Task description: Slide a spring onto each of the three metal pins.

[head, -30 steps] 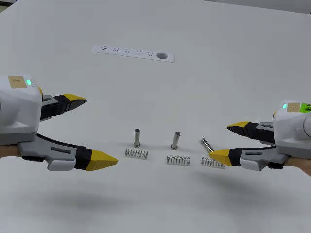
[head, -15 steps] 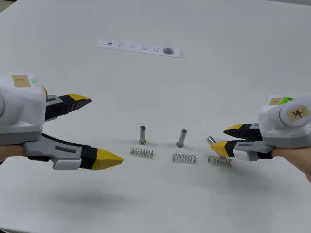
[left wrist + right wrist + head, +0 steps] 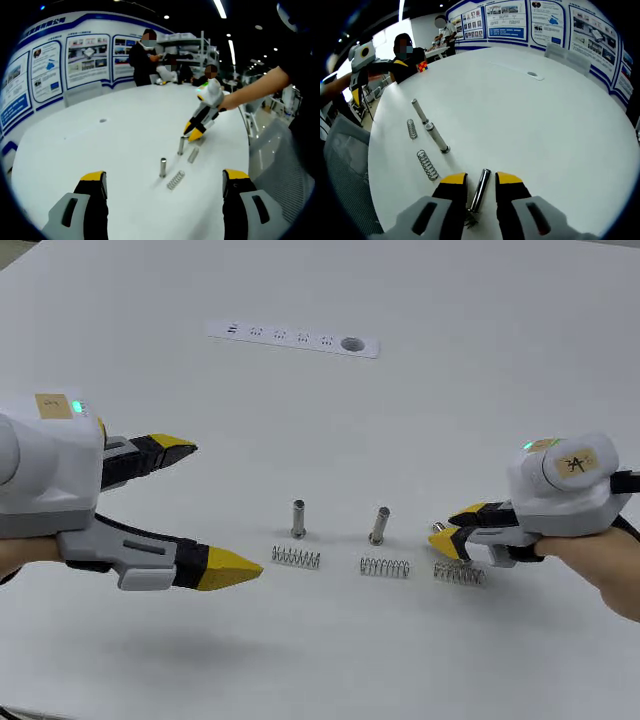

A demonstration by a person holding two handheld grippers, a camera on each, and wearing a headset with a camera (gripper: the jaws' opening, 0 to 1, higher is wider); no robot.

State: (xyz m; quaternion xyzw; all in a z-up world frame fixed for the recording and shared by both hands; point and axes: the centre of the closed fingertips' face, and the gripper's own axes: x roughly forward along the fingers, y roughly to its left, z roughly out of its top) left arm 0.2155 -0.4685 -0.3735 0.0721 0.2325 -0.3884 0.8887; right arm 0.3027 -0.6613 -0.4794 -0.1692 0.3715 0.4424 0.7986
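Two metal pins (image 3: pixel 298 518) (image 3: pixel 379 525) stand upright on the white table, each with a spring (image 3: pixel 296 557) (image 3: pixel 385 567) lying in front of it. A third spring (image 3: pixel 459 573) lies at the right. The third pin (image 3: pixel 481 189) leans between the jaws of my right gripper (image 3: pixel 452 530) (image 3: pixel 481 179). Those jaws are narrowed around it, with a thin gap on each side. My left gripper (image 3: pixel 215 508) (image 3: pixel 164 176) hovers wide open left of the row, nothing between its fingers. Its view shows the nearest pin (image 3: pixel 163 167) and spring (image 3: pixel 175 180).
A white power strip (image 3: pixel 294 339) lies flat at the far side of the table (image 3: pixel 450 400). A round grommet (image 3: pixel 532 75) sits in the tabletop. People stand beyond the far edge (image 3: pixel 150 55). A colour cube (image 3: pixel 422 66) rests near the table's edge.
My right gripper has rolled over and moved a little left, and its jaws have narrowed around the right pin. The left gripper has held its place, still wide open.
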